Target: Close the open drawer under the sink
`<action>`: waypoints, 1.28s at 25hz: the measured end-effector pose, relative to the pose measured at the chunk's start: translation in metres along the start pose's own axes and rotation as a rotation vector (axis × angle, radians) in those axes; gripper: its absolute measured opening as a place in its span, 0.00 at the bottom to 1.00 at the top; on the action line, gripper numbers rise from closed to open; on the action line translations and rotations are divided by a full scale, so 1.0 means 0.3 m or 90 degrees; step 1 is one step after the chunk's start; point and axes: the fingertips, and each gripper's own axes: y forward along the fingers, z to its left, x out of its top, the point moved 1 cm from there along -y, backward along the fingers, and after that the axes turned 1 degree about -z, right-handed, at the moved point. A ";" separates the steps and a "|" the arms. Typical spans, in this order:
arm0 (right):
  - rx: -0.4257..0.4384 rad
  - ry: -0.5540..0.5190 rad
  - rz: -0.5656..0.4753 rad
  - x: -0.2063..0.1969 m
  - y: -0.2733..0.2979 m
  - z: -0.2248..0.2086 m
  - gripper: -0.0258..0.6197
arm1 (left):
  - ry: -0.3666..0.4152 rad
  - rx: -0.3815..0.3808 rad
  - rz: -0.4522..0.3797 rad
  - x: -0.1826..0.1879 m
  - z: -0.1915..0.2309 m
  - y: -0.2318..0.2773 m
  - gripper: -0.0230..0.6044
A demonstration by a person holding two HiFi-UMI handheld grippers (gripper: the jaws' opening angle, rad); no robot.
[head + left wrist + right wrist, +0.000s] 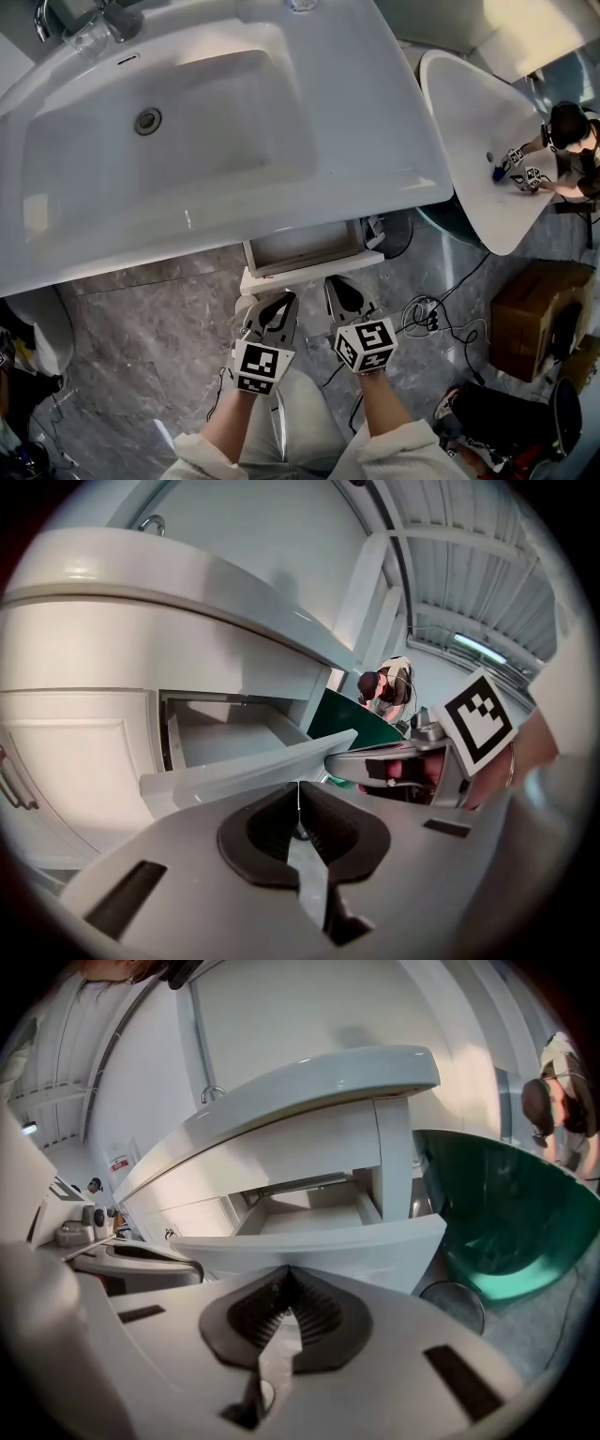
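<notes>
Under the white sink (281,178) a white drawer (302,247) stands pulled out, empty inside, with its front panel (314,270) facing me. My left gripper (280,298) is shut with nothing in it, just short of the panel's left part. The right gripper (338,282), also shut and holding nothing, has its tips right at the panel's right part; I cannot tell whether they touch. In the left gripper view the shut tips (298,786) point at the drawer front (246,772). The right gripper view has its tips (287,1270) close under the drawer front (319,1251), with the drawer's hollow (302,1215) behind.
A second white basin (473,131) on a dark green base (502,1227) stands to the right, where another person (568,141) works with grippers. Cables (433,317) and a cardboard box (534,314) lie on the grey marble floor. A cabinet door (70,761) sits left of the drawer.
</notes>
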 end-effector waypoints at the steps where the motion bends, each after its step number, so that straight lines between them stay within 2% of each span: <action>1: 0.000 -0.001 -0.002 -0.002 0.004 -0.002 0.06 | -0.001 0.002 0.002 -0.008 0.001 0.008 0.06; 5: 0.004 -0.001 -0.007 -0.001 0.011 0.000 0.06 | 0.001 0.007 0.011 -0.033 0.011 0.024 0.06; 10: 0.004 -0.012 -0.011 0.004 0.014 -0.001 0.06 | -0.016 0.036 -0.014 -0.007 0.048 0.029 0.06; 24: -0.008 -0.004 -0.035 0.051 0.050 -0.002 0.06 | -0.049 0.054 -0.043 0.052 0.090 0.042 0.06; 32: -0.007 -0.015 -0.044 0.077 0.076 -0.002 0.06 | -0.034 0.055 -0.050 0.079 0.117 0.054 0.06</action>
